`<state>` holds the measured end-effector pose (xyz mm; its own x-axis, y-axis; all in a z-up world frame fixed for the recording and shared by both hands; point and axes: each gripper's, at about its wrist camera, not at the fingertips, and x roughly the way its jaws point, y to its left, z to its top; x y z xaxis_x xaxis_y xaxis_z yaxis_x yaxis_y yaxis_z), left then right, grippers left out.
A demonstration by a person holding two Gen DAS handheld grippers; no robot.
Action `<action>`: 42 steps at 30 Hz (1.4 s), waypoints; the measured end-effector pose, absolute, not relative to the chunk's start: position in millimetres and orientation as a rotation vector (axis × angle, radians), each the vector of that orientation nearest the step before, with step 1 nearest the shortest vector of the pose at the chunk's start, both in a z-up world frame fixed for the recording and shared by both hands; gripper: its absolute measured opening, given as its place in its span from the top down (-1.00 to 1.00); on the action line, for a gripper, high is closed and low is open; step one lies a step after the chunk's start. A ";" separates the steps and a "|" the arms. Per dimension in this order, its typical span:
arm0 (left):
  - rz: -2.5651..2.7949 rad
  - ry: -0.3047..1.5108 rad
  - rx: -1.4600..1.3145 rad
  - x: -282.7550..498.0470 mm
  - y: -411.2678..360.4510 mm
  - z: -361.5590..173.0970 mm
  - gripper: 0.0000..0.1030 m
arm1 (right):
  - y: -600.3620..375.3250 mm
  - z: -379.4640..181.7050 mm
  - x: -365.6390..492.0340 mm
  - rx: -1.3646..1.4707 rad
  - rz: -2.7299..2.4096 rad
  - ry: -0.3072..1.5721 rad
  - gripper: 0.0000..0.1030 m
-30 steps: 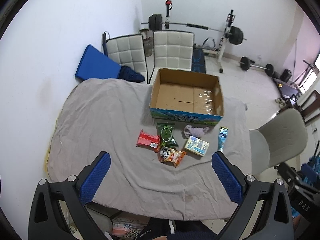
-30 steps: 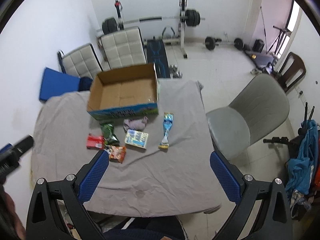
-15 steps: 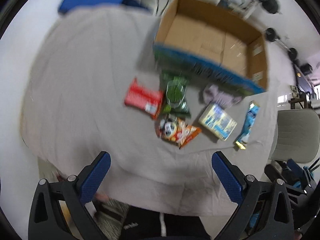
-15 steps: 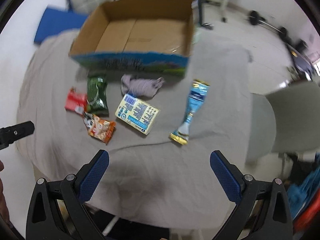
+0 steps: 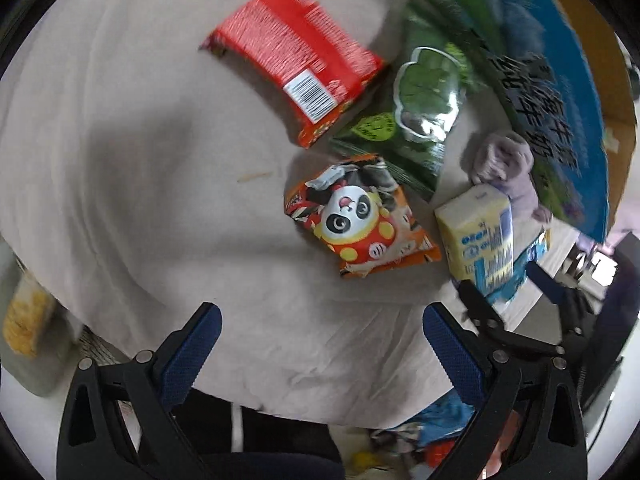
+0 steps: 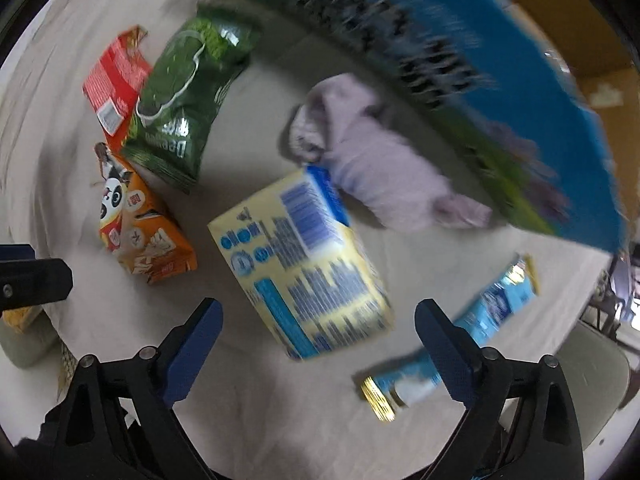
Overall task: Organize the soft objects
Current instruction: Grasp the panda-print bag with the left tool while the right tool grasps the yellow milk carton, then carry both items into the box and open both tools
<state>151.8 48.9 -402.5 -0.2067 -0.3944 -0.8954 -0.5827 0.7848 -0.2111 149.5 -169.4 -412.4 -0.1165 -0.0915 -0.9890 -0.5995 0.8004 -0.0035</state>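
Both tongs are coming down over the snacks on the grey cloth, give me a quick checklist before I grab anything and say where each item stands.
1. Left tongs open and empty: ok.
2. Right tongs open and empty: ok.
3. Yellow pack lies ahead of the right tongs, between the pad lines: ok.
4. Panda snack bag lies ahead of the left tongs, nothing stacked on it: ok.
5. Purple sock clear of the yellow pack: not ok, they touch or overlap at one corner.
6. Cardboard box has room inside: cannot tell, only its outer wall shows clearly.
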 end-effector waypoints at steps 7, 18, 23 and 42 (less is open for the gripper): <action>0.194 1.818 -0.941 156.2 50.2 -425.7 -0.99 | -167.0 -439.7 158.2 -0.517 0.429 1.715 -0.50; 0.180 1.805 -1.076 168.8 30.7 -464.8 -0.13 | -232.9 -449.8 159.1 -0.077 0.212 1.843 -0.46; 0.151 1.816 -0.658 178.4 6.3 -437.3 -0.03 | -251.7 -453.4 144.1 0.037 0.203 1.896 -0.45; 0.093 1.710 -0.173 179.5 -14.1 -410.4 0.26 | -203.1 -445.6 113.8 -0.003 0.155 1.805 -0.34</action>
